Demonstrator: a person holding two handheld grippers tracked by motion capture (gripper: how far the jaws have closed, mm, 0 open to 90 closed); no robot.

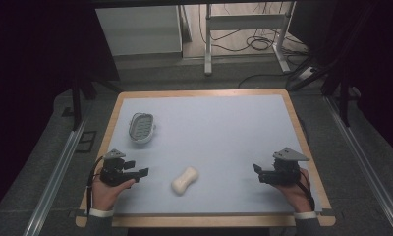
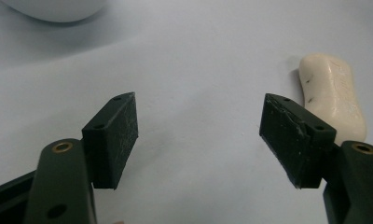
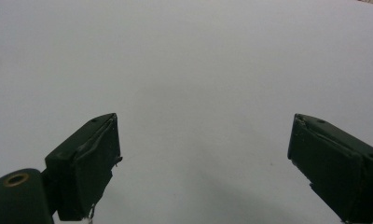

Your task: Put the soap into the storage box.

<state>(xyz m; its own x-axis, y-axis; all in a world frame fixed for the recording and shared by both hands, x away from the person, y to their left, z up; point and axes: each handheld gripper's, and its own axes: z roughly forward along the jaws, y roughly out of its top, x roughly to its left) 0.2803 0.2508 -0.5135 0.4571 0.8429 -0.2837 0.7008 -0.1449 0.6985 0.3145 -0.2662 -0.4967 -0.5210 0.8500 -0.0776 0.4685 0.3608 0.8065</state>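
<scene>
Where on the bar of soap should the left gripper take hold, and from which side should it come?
Grip the bar of soap at its narrower waist, jaws across its width. It lies flat, its long axis slanting away to the right, and both ends bulge, so the waist probably gives the surest seat. The left gripper is open and beside it, so come from the left, from above.

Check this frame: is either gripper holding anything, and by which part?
Nothing is held. The left gripper and right gripper are open and empty; the soap bar lies untouched.
</scene>
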